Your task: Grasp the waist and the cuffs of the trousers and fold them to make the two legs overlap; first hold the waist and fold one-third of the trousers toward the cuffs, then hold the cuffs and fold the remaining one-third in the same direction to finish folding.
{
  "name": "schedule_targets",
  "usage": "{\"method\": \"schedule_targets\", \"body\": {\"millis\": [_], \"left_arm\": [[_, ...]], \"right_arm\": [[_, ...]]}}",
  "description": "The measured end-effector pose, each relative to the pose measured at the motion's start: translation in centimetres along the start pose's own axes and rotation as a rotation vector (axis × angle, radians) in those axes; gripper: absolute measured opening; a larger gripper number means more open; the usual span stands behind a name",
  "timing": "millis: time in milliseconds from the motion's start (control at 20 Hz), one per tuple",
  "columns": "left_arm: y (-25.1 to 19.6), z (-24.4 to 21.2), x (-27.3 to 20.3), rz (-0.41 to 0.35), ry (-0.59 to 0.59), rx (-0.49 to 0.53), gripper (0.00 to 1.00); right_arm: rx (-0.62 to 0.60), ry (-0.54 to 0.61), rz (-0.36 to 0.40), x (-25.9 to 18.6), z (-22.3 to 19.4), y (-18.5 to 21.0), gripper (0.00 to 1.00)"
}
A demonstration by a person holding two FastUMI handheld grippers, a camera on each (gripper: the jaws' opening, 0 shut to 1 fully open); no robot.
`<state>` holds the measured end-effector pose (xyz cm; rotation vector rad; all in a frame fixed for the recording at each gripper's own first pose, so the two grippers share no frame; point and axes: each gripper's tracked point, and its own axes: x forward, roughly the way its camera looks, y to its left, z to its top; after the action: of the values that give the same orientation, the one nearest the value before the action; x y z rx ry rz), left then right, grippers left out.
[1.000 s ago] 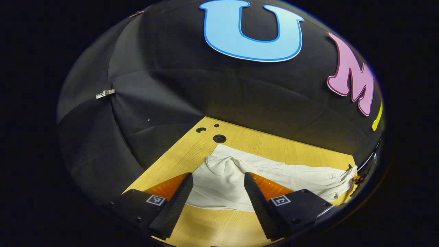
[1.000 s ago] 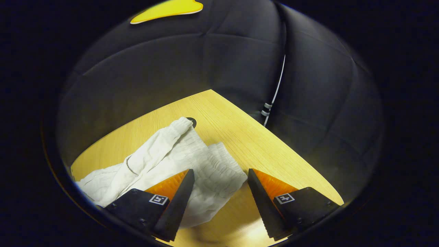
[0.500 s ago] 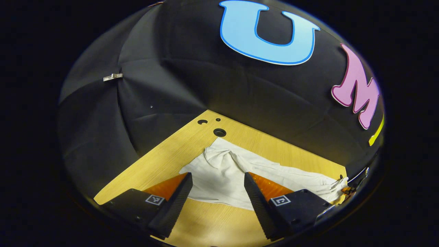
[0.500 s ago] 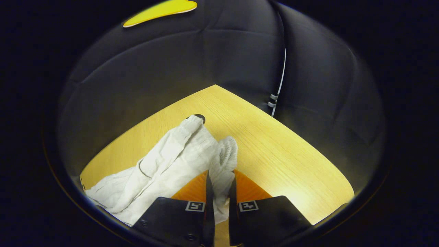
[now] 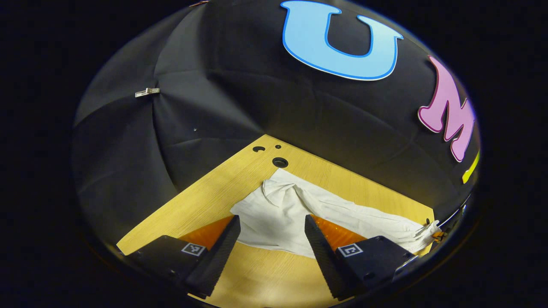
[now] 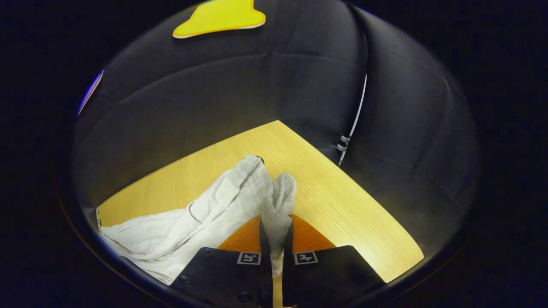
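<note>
White trousers are laid on the wooden table, their long axis running from left to right; the cuff end is found just ahead of the left gripper, which is spread wide and grasps nothing; the waist is pinched by the clenched right gripper.

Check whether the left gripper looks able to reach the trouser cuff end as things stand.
Probably yes: the left gripper is open, the cuff end lies just ahead between its fingers, nothing in between.

Wooden table bearing white trousers.
</note>
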<state>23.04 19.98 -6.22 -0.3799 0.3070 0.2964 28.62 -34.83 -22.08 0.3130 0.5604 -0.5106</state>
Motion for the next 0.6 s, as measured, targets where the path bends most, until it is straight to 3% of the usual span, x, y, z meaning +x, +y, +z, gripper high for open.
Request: {"method": "schedule_targets", "body": {"millis": [200, 400, 600], "left_arm": [[1.0, 0.1, -0.4, -0.011, 0.004, 0.01, 0.96], [1.8, 0.9, -0.8, -0.031, -0.003, 0.042, 0.96], [3.1, 1.0, -0.8, -0.058, -0.007, 0.043, 0.96]], "right_arm": [[-0.032, -0.082, 0.039, -3.7, 3.9, 2.3, 0.13], [-0.034, -0.138, 0.106, -7.6, 6.3, 7.2, 0.13], [0.002, -0.168, 0.222, -10.8, 5.9, 13.3, 0.13]]}}
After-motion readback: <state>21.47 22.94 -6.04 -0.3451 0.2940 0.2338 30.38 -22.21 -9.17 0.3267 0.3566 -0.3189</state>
